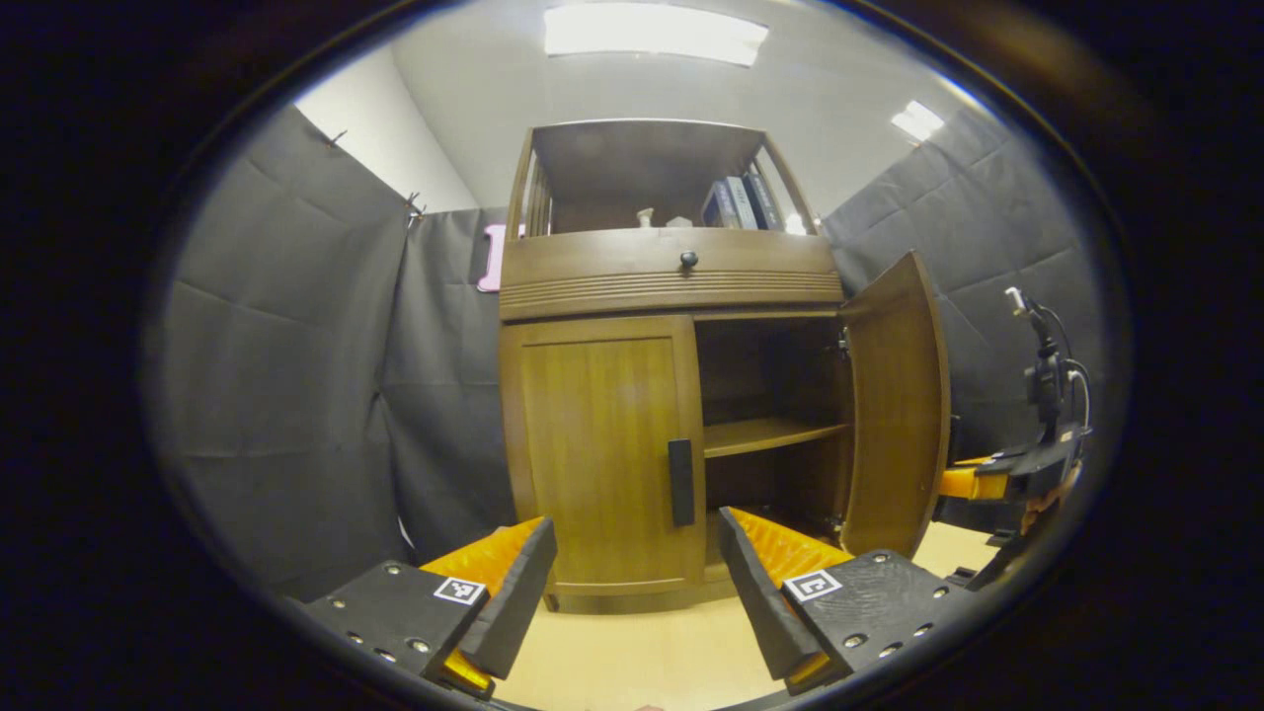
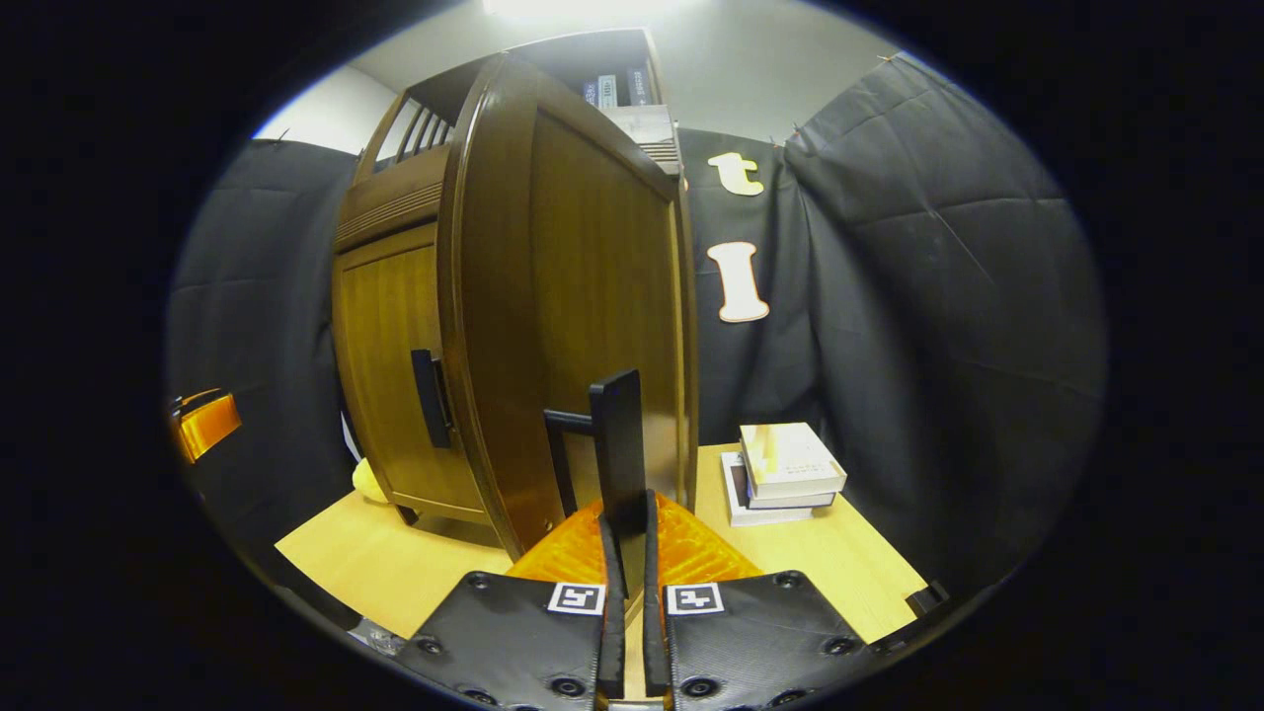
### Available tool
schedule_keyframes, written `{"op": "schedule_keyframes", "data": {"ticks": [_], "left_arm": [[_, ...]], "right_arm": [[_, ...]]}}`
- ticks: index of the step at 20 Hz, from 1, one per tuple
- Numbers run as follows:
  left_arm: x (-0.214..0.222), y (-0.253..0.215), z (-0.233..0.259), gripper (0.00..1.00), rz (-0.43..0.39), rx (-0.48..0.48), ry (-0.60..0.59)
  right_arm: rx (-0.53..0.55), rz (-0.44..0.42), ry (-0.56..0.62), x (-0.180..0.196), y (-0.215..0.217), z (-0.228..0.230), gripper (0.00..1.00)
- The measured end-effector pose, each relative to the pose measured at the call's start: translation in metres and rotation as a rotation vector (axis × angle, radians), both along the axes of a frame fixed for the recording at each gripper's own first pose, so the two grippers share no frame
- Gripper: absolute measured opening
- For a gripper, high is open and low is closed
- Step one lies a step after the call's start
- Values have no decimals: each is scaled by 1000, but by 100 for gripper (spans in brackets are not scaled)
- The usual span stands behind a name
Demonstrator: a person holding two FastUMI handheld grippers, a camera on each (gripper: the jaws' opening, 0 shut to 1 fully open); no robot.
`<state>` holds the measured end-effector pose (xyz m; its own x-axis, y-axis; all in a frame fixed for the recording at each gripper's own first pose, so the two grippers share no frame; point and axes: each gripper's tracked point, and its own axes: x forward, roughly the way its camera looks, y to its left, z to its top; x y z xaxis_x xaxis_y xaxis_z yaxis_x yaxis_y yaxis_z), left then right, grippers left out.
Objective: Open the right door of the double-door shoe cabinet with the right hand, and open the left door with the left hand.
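Right door (image 1: 897, 405) swung wide, right gripper (image 2: 627, 533) jaws clamping its handle (image 2: 618, 449), left gripper (image 1: 637, 583) jaws spread before closed left door (image 1: 602, 454).

A pale wooden tabletop (image 2: 839, 573) carries everything here. The wooden shoe cabinet (image 1: 602, 449) stands directly on it, its base resting on the pale surface (image 1: 642, 652) in the left gripper view. In the right gripper view, a small stack of books (image 2: 785, 474) lies flat on the tabletop just beside the cabinet, near the black cloth wall. A rounded yellow object (image 2: 367, 482), too hidden to identify, sits at the cabinet's foot.
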<state>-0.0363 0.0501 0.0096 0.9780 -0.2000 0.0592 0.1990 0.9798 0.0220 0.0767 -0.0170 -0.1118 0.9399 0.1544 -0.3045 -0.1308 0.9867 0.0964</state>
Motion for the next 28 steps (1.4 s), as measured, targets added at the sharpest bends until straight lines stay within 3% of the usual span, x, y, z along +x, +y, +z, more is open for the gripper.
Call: {"op": "schedule_keyframes", "data": {"ticks": [6,8,10,15,18,19,20,28], "left_arm": [[27,-8,11,96,-29,18,-3],[28,-12,13,96,-39,24,-3],[28,-15,11,96,-47,32,-2],[37,-25,15,96,-62,43,-3],[41,-29,15,96,-68,48,-7],[43,-31,15,96,-69,50,-6],[46,-32,15,96,-70,51,-6],[85,-40,17,96,-78,55,-32]], "right_arm": [[9,-43,0,-2,-28,0,6],[4,-50,1,-3,-33,-3,11],[-2,-59,3,-4,-40,-7,5],[-8,-111,10,-5,-64,-11,8],[-12,-108,15,-3,-71,-11,0],[-20,-107,16,-3,-73,-11,12],[-24,-108,17,-4,-73,-12,0],[-39,-220,-1,-29,-104,-2,3]]}}
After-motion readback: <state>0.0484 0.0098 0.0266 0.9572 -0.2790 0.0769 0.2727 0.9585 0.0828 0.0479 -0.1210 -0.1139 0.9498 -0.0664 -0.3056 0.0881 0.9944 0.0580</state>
